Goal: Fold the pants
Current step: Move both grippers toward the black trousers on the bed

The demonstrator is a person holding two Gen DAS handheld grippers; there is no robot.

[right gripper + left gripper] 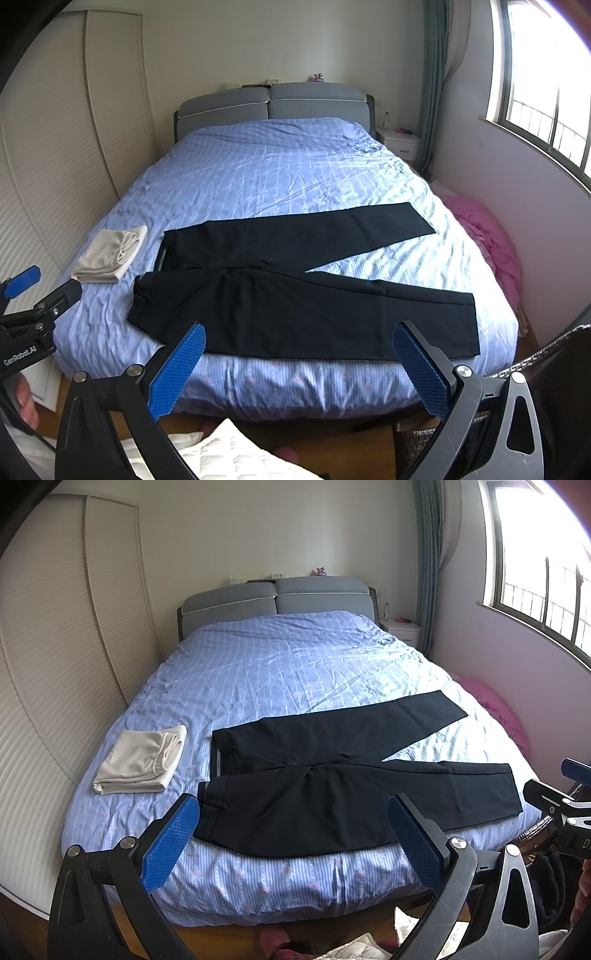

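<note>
Black flat trousers [332,775] lay beyond our wide-open left gripper [291,827] and right gripper [299,354], near the blue striped bed's [280,664] foot edge.

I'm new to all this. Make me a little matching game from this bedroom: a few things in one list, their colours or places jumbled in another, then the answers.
Things:
1. black pants
2. folded beige garment
3. pink bedding
4. water bottle

Descriptions:
A. heaped between the bed and the window wall
B. spread flat near the foot of the bed, legs apart
C. standing on the white nightstand
D. on the bed's left side, beside the waistband

Pairs: 1-B, 2-D, 3-A, 4-C
</note>
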